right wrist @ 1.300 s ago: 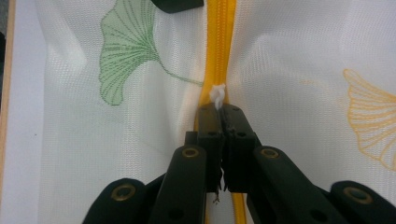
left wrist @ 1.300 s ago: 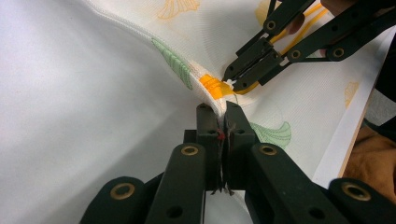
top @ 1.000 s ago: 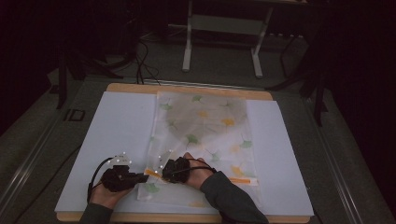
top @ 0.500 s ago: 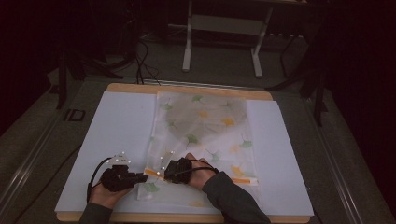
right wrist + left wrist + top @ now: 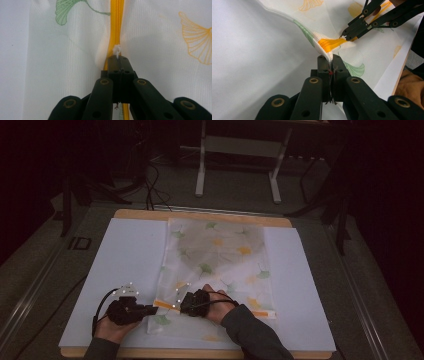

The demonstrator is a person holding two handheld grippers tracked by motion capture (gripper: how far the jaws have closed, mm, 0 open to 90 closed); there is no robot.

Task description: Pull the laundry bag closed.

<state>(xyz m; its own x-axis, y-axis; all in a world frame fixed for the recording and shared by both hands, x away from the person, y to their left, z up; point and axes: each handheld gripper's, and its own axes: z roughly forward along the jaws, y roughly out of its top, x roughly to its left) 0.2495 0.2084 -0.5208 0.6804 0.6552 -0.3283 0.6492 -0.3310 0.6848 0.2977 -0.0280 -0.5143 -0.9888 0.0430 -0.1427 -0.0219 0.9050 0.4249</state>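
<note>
A white mesh bag (image 5: 220, 255) printed with green and yellow ginkgo leaves lies flat on the white mat, its orange zipper (image 5: 162, 304) running along the near end. My left gripper (image 5: 150, 309) is shut on the bag's fabric (image 5: 332, 17) just past the zipper's end (image 5: 329, 43), and has lifted it into a small ridge between its tips (image 5: 331, 60). My right gripper (image 5: 181, 307) points left and is shut on the white zipper pull (image 5: 116, 50) at the tip of its jaws (image 5: 119, 58). The zipper (image 5: 116, 20) runs straight ahead of it. The right gripper (image 5: 344, 37) sits close beyond the left one.
The white mat (image 5: 125, 255) covers a wooden table whose edge (image 5: 200, 354) shows at front and back. Bare mat lies left and right of the bag. Behind the table stand a metal frame's legs (image 5: 200, 175) and dark cables (image 5: 150, 180) on the floor.
The right gripper has edged slightly left towards the left one. The left hand has kept still, and both grips are unchanged.
</note>
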